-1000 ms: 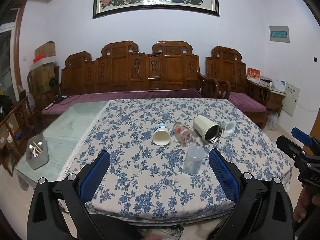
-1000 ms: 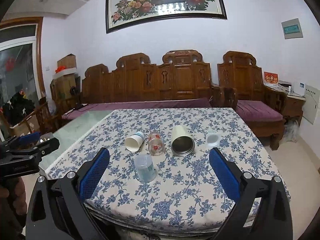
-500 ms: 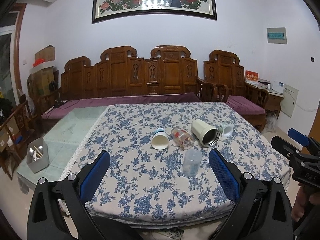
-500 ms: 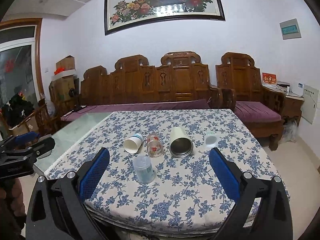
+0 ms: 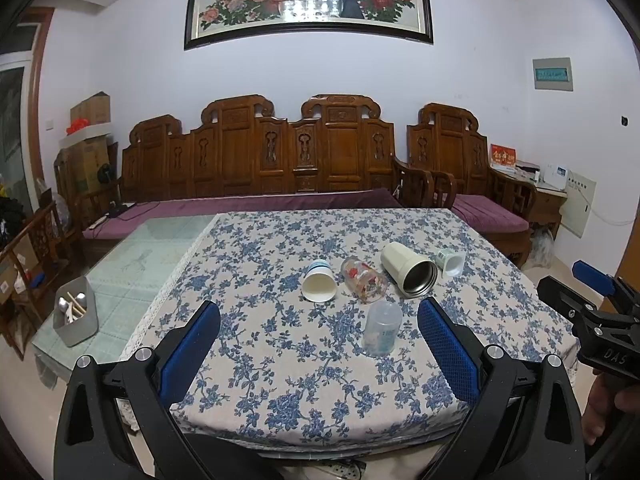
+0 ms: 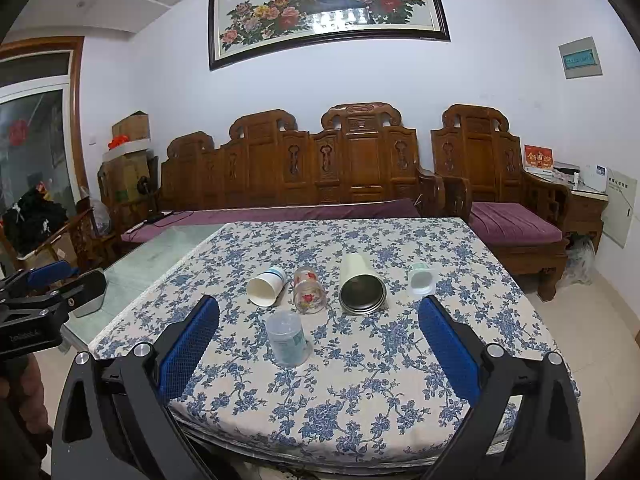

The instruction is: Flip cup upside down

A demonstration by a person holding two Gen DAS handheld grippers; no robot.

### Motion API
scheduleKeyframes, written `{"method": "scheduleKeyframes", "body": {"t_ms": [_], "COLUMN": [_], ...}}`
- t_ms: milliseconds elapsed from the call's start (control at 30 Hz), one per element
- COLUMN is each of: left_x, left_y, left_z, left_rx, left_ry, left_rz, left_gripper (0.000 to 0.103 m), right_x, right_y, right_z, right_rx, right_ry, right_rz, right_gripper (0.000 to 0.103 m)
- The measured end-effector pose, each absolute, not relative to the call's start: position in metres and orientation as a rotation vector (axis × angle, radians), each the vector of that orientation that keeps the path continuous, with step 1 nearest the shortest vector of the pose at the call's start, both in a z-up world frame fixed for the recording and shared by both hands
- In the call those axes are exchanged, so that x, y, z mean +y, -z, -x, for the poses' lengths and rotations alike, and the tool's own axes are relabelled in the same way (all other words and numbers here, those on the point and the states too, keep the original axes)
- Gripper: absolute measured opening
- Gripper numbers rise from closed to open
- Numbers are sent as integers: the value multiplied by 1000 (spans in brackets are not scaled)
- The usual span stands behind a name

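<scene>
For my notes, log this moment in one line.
left gripper: open, empty | right gripper: open, empty | clear cup: already inverted | four cups lying

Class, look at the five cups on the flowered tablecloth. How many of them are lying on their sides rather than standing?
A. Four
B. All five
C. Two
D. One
A: the white paper cup, the flowered glass, the cream steel-lined tumbler and the small white cup all lie on their sides, mouths toward the cameras, while only the clear plastic cup nearest the grippers stands, mouth down.
</scene>
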State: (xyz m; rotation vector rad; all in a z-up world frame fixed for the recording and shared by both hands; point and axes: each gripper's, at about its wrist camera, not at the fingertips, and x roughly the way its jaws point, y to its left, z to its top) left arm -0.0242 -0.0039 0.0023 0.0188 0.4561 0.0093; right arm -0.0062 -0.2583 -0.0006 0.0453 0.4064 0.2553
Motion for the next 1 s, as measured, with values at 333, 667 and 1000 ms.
{"method": "scheduleKeyframes", "body": {"t_ms": [333,667,1000], "left_x": [-4,-4,-4], "left_y": [-3,-3,-6], "left_z": [25,25,25], "left_rx": [454,455,454], "left_ry": [-9,-9,-9], "left_rz": [-17,-18,-17], "left_gripper": [95,95,95], "right_x": [-259,-259,-259], "right_y": [0,0,0], "right_z": [7,7,6], "right_rx": [405,405,406], "right_ry": [-255,-255,-255], "right_rz": [-46,-46,-47], "right_gripper": [100,100,100]}}
